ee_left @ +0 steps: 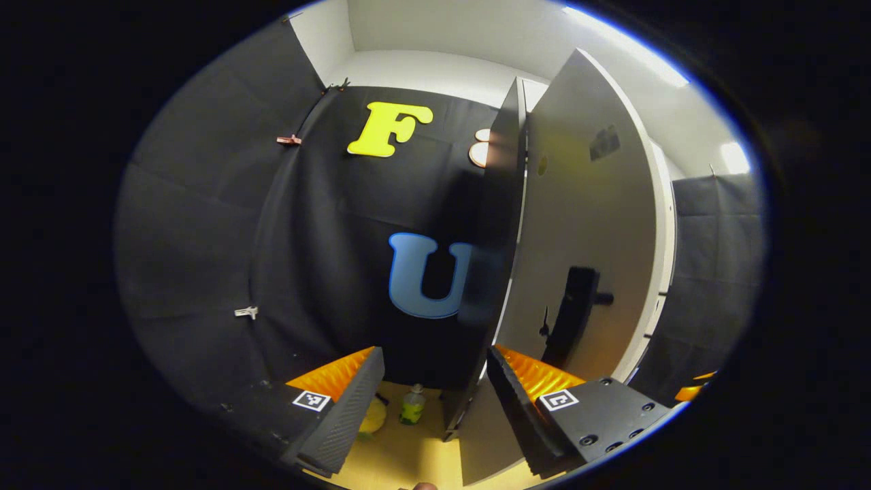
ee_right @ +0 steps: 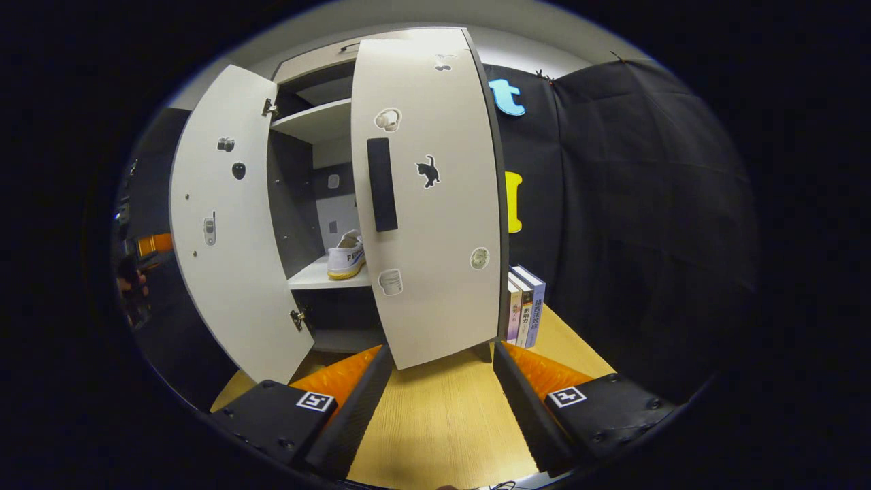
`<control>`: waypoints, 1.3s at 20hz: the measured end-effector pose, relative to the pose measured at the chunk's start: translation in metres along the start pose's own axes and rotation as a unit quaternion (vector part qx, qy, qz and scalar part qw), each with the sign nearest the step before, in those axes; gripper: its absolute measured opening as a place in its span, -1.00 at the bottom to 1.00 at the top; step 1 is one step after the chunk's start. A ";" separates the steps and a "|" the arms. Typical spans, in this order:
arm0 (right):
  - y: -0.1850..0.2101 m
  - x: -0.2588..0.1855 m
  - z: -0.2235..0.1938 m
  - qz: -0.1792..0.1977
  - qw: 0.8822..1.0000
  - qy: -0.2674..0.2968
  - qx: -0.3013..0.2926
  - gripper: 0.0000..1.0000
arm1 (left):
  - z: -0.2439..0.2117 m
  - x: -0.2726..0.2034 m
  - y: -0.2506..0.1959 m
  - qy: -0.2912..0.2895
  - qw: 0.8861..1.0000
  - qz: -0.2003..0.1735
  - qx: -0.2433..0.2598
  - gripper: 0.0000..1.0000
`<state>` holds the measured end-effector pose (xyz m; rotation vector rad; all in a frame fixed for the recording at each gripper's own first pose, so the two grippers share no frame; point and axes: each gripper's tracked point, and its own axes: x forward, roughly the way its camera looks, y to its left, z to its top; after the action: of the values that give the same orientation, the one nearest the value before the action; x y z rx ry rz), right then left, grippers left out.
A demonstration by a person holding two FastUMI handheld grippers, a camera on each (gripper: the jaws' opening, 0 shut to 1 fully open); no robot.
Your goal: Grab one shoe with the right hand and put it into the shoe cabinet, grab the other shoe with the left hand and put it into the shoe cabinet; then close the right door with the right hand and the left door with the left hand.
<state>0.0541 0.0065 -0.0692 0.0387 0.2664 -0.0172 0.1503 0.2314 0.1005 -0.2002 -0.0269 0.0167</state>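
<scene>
Wooden table (ee_right: pixel 442 408) with cabinet (ee_right: pixel 320 122), books (ee_right: pixel 524 306), bottle (ee_left: pixel 412 405).

- white cloth shoe with a yellow sole (ee_right: pixel 347 256) — it has dark letters on its side
- tall white cabinet door with small stickers (ee_right: pixel 435 204) — one sticker is a black cat, and the long handle is black
- pale yellow wooden table top (ee_right: pixel 442 408) with thin lines in the wood
- little green bottle (ee_left: pixel 412 405)
- row of purple, white and blue books (ee_right: pixel 524 306)

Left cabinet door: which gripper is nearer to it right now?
Left. The left gripper is open, straddling the left door's edge. The right gripper is open before the right door, off the left one.
</scene>
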 end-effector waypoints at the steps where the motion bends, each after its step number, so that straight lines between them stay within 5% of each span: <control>1: -0.002 -0.003 0.000 -0.003 1.000 -0.001 -0.003 0.96 | 0.006 0.005 -0.002 -0.003 1.000 -0.007 -0.004 0.90; 13: -0.030 -0.014 -0.012 -0.025 1.000 0.006 0.017 0.96 | 0.020 0.020 -0.035 0.006 0.998 -0.035 0.058 0.87; 22: -0.088 -0.016 -0.005 -0.065 0.997 -0.009 0.033 0.96 | 0.013 0.024 -0.119 0.004 0.992 -0.038 0.122 0.79; 26: -0.127 -0.024 0.010 -0.088 0.995 -0.025 0.032 0.96 | -0.003 0.041 -0.164 0.013 0.994 -0.047 0.099 0.80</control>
<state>0.0311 -0.1205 -0.0581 0.0780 0.2188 -0.2024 0.1931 0.0705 0.1316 -0.0005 -0.0077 -0.0777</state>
